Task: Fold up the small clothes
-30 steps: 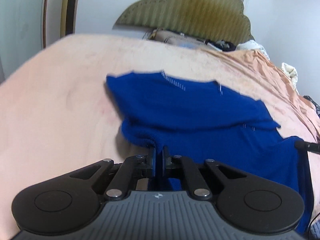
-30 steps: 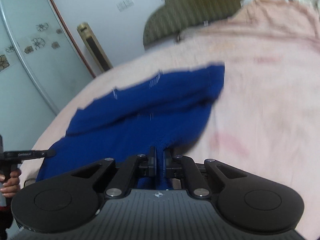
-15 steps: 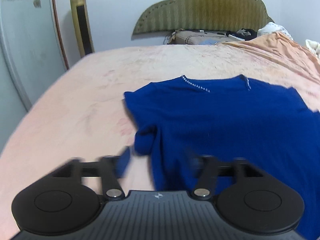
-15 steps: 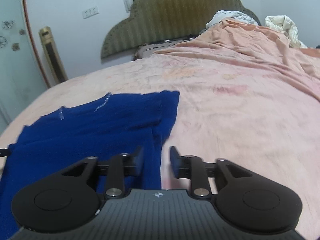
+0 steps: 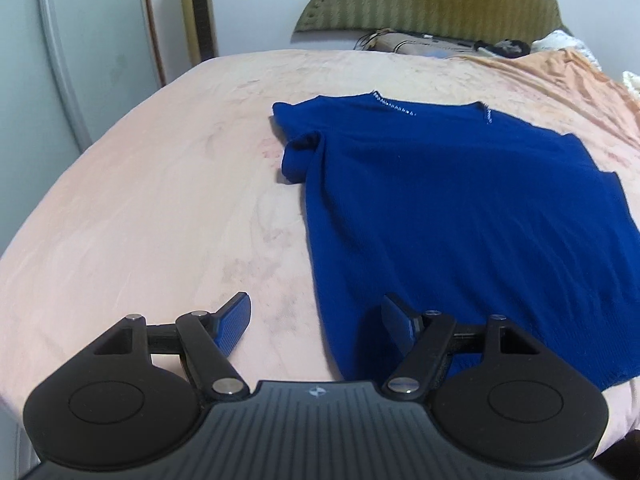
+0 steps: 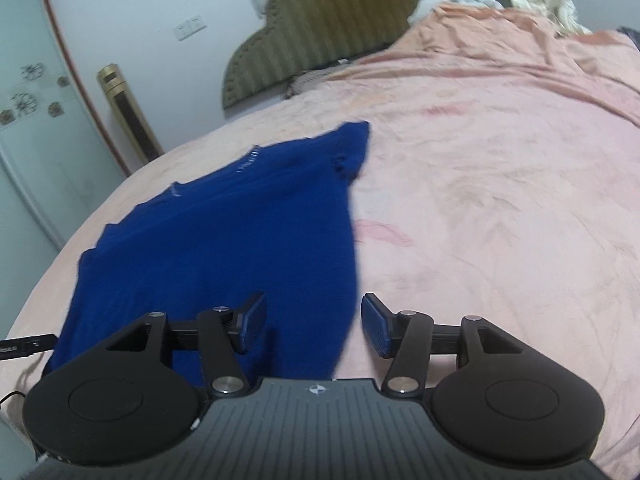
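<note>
a blue top (image 5: 460, 208) lies spread flat on the pink bed (image 5: 160, 208), neckline toward the olive headboard (image 5: 432, 0), one short sleeve bunched at its left edge. the left tool (image 5: 316, 322) hangs just above the garment's near left edge with its jaws spread, gripping nothing. the right tool (image 6: 314, 322) sits over the near right edge, its jaws opening, the cloth's edge below the gap but not pinched.

pink bedspread (image 5: 160, 200) (olive headboard (image 5: 432, 0) behind)
</note>
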### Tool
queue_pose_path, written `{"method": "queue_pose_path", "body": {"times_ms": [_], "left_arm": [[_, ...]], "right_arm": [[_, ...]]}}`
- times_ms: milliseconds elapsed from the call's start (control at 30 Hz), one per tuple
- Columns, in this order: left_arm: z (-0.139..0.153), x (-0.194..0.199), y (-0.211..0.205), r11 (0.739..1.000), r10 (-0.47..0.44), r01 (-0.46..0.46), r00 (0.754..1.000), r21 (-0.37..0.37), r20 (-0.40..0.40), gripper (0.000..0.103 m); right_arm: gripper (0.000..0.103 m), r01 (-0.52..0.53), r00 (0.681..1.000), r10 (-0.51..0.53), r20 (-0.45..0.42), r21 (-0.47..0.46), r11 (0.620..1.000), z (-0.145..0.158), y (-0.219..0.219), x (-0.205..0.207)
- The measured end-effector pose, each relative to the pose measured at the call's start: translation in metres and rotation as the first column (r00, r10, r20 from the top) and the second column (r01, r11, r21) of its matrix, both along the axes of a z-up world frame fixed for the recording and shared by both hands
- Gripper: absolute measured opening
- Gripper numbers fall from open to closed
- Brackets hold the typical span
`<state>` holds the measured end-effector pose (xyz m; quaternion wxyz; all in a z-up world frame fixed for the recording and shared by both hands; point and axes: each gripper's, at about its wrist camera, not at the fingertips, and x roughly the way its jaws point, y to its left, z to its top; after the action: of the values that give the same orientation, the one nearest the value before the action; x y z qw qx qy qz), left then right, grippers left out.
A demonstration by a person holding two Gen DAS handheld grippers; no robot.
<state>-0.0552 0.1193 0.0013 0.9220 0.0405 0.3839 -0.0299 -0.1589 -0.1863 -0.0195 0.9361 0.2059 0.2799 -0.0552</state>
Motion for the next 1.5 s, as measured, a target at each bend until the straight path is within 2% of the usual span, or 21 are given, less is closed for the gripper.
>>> {"method": "queue_pose_path", "body": {"times_ms": [67,133,333,400,567,933,1100,1233,1367,1500], "left_arm": [[-0.001,-0.003,-0.009,1.0,0.012,-0.012,1.0,0.021,-0.003,0.072],[-0.002,-0.005,-0.017,0.999,0.014,-0.013,1.0,0.035,-0.017,0.073],[-0.005,-0.011,-0.027,0.997,0.036,-0.034,0.999,0.073,-0.024,0.073],[-0.005,-0.013,-0.027,0.996,0.041,-0.039,0.999,0.081,-0.025,0.073],[-0.003,-0.019,-0.029,0.994,0.041,-0.039,0.999,0.107,-0.019,0.074],[0.001,-0.027,-0.03,0.991,0.052,-0.05,0.999,0.127,-0.011,0.075],[0.002,-0.028,-0.029,0.993,0.047,-0.046,0.999,0.11,-0.011,0.075],[0.001,-0.032,-0.027,0.997,0.024,-0.023,1.0,0.08,-0.001,0.082],[0.0,-0.037,-0.027,0.999,-0.002,0.002,1.0,0.049,-0.001,0.082],[-0.001,-0.04,-0.036,0.996,-0.007,0.006,1.0,0.087,0.009,0.082]], "right_arm": [[0.067,-0.021,1.0,0.021,0.007,-0.023,1.0,0.006,0.014,0.0],[0.081,-0.051,0.999,0.051,0.003,-0.051,0.997,0.009,0.031,0.0],[0.098,-0.107,0.994,0.106,-0.02,-0.125,0.986,0.011,0.067,-0.002],[0.1,-0.105,0.994,0.102,-0.029,-0.147,0.984,0.01,0.071,-0.004],[0.101,-0.087,0.996,0.082,-0.04,-0.157,0.984,0.009,0.074,-0.006],[0.103,-0.119,0.993,0.118,-0.017,-0.147,0.982,0.018,0.087,-0.012],[0.103,-0.123,0.992,0.122,-0.021,-0.135,0.983,0.018,0.093,-0.012],[0.103,-0.143,0.989,0.139,-0.042,-0.133,0.981,0.014,0.103,-0.009],[0.103,-0.152,0.988,0.144,-0.057,-0.176,0.973,0.014,0.115,-0.009],[0.103,-0.15,0.988,0.14,-0.059,-0.215,0.965,0.014,0.121,-0.011]]}}
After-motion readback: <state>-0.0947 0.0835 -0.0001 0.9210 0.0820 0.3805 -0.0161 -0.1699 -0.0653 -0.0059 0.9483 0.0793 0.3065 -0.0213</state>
